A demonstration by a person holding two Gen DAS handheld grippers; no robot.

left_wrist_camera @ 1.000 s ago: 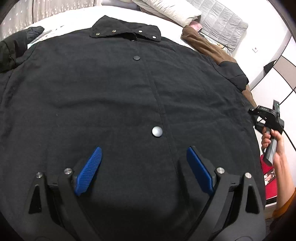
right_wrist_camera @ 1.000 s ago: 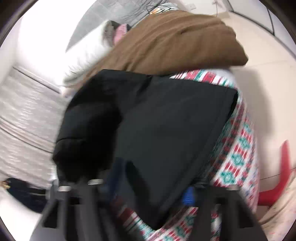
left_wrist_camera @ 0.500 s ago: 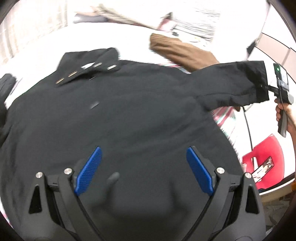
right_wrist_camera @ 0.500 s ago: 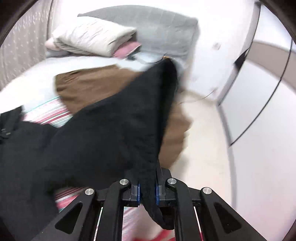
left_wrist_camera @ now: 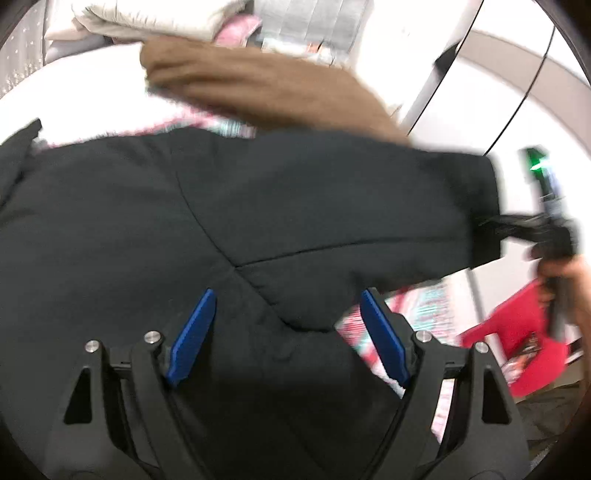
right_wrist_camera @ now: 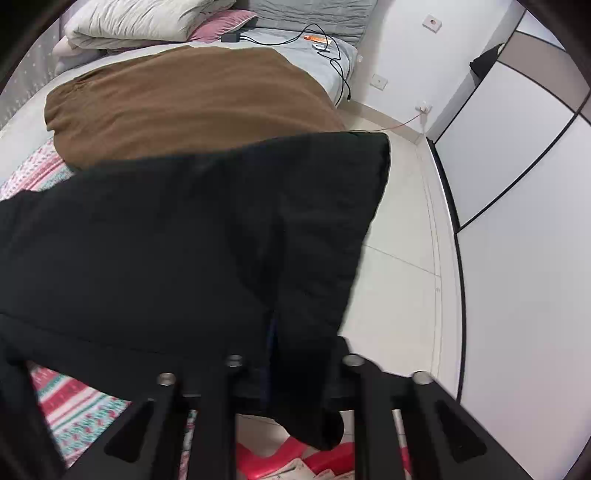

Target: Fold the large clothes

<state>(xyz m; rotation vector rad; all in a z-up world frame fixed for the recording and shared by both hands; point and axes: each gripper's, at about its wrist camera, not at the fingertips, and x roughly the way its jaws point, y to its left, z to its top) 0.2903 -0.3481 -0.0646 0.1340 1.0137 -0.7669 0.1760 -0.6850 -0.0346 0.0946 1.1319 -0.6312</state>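
A black jacket point(left_wrist_camera: 147, 221) lies spread on the bed, and its sleeve point(left_wrist_camera: 351, 192) is stretched out to the right. My left gripper point(left_wrist_camera: 288, 295) hovers over the armpit seam; its blue pads point(left_wrist_camera: 192, 328) stand wide and are closing, with cloth under them and none pinched. My right gripper point(left_wrist_camera: 517, 229), held by a hand point(left_wrist_camera: 569, 288), is at the cuff. In the right wrist view the sleeve point(right_wrist_camera: 184, 240) drapes over my right gripper point(right_wrist_camera: 291, 332). Its jaws are opening with the cuff hanging between them, and the cloth mostly hides the pads.
A brown garment point(right_wrist_camera: 184, 103) lies farther up the bed, on a patterned cover point(right_wrist_camera: 74, 406). Pillows point(right_wrist_camera: 140, 18) and a charger cable point(right_wrist_camera: 332, 55) are at the head. A red stool point(left_wrist_camera: 517, 354) stands on the tiled floor beside the bed, near a wardrobe point(right_wrist_camera: 517, 184).
My left gripper swept right from the button front to the armpit. The right gripper lifted the sleeve and stretched it sideways, then its fingers parted.
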